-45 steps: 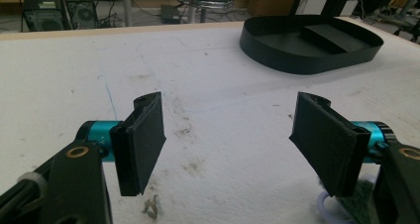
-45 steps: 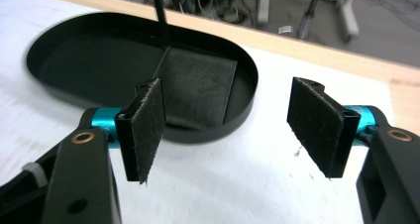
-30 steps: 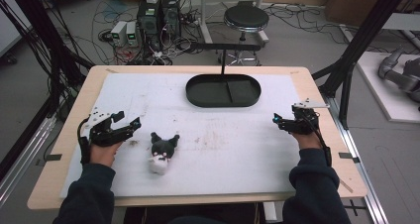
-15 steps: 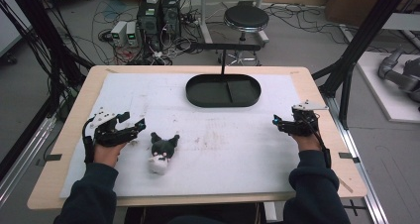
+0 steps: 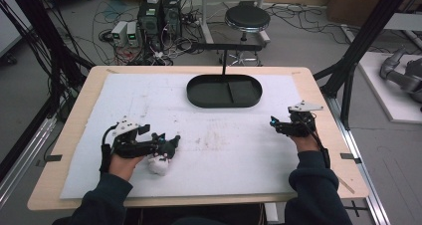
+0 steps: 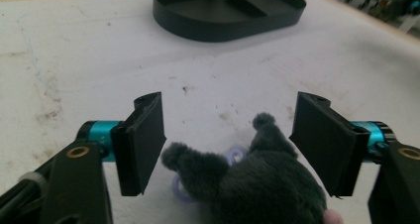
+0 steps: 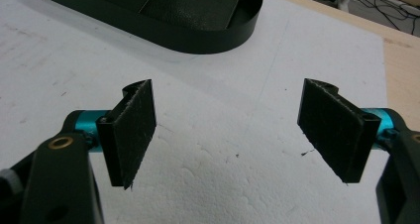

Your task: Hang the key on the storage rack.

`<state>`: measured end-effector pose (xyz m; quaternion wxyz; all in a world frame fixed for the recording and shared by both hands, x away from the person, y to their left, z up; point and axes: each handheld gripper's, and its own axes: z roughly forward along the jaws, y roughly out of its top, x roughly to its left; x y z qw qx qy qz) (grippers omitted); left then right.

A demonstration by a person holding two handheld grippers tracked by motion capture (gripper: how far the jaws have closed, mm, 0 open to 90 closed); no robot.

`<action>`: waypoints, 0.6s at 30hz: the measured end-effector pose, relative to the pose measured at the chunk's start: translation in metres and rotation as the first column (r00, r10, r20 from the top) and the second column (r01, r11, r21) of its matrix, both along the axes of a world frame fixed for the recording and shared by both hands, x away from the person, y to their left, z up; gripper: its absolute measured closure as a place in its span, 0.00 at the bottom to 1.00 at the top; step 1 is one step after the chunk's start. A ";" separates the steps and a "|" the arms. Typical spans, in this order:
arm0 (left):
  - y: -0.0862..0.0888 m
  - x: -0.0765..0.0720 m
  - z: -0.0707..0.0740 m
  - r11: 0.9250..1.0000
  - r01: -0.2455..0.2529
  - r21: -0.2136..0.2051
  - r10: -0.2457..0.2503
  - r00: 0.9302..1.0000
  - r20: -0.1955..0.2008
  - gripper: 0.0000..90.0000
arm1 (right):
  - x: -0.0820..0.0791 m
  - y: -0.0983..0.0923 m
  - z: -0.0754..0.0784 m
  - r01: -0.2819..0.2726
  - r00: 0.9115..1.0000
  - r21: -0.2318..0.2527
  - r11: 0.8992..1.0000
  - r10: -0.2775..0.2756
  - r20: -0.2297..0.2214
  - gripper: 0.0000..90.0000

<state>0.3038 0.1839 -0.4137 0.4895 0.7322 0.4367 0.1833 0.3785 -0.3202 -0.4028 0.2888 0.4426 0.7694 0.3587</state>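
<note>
Between the spread pads of the left gripper a grey plush toy is seen, untouched; its jaws have just been opening. The right gripper is held wide, with nothing inside.

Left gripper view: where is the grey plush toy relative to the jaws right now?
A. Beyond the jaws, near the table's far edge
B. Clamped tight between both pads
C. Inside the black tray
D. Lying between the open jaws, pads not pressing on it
D. In the left gripper view the grey plush toy lies on the white mat between the left gripper, whose pads stand apart from it; the black tray sits farther off.
</note>
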 end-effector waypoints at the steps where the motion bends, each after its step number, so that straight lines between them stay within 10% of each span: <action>1: -0.003 -0.001 -0.002 1.000 0.008 0.007 -0.007 1.000 -0.022 0.27 | 0.000 0.000 0.000 0.003 1.000 0.002 1.000 -0.003 0.004 0.26; 4: -0.016 -0.002 -0.011 0.997 0.038 0.066 -0.032 0.995 -0.099 0.24 | -0.001 0.000 0.001 0.006 1.000 0.005 1.000 -0.006 0.004 0.26; 9: -0.027 -0.001 -0.017 0.981 0.067 0.183 -0.046 0.992 -0.120 0.23 | -0.002 0.002 0.001 -0.002 1.000 -0.006 1.000 0.002 0.002 0.26; 13: -0.023 0.002 -0.011 0.984 0.110 0.142 -0.096 0.990 -0.100 0.49 | -0.002 0.001 0.000 0.000 1.000 -0.012 1.000 0.000 -0.004 0.26; 18: -0.013 0.012 -0.005 0.985 0.163 0.065 -0.162 0.987 -0.023 0.56 | -0.002 0.000 0.000 0.001 1.000 -0.010 1.000 -0.001 -0.008 0.26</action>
